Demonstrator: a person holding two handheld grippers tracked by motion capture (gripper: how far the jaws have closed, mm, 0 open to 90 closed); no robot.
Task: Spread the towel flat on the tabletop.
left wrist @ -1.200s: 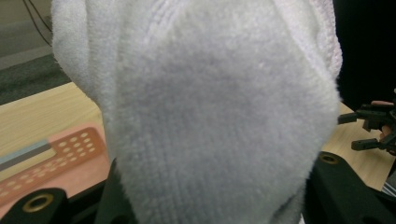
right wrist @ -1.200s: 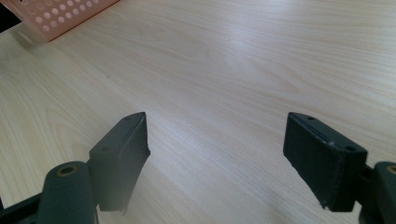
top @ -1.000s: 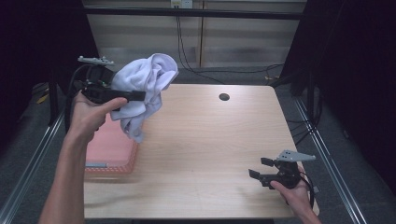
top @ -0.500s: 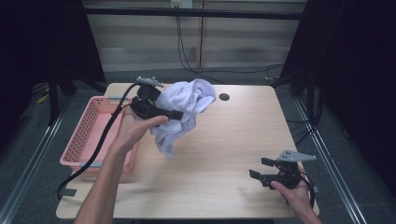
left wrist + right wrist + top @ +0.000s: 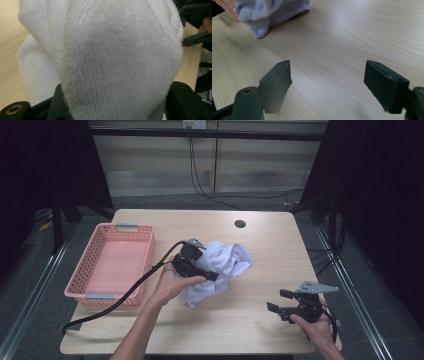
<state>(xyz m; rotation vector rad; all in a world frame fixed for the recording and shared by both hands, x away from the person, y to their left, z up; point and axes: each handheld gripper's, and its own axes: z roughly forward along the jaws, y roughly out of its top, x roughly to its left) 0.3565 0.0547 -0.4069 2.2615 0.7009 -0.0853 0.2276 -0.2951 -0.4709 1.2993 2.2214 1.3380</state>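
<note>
1. Now the left hand-held gripper (image 5: 212, 276) has brought the white towel (image 5: 220, 270) down from above the pink basket (image 5: 87, 270) to the middle of the counter (image 5: 280, 250), where the bundle's lower folds rest on the wood.
2. Its jaws have just been opening, yet the left gripper view has thick cloth (image 5: 120, 60) bulging between them, so the towel seems loosely gripped, on the point of being let go.
3. The basket stands empty at the left edge, just beside the hand.
4. The right hand-held gripper (image 5: 280, 302) has kept its place near the front right corner, jaws spread wide with bare wood between them (image 5: 327, 82), well apart from the towel (image 5: 272, 12).
5. Judging from this, the towel is out of the basket and ready to be laid out; the idle gripper will likely be needed to take a corner.
</note>
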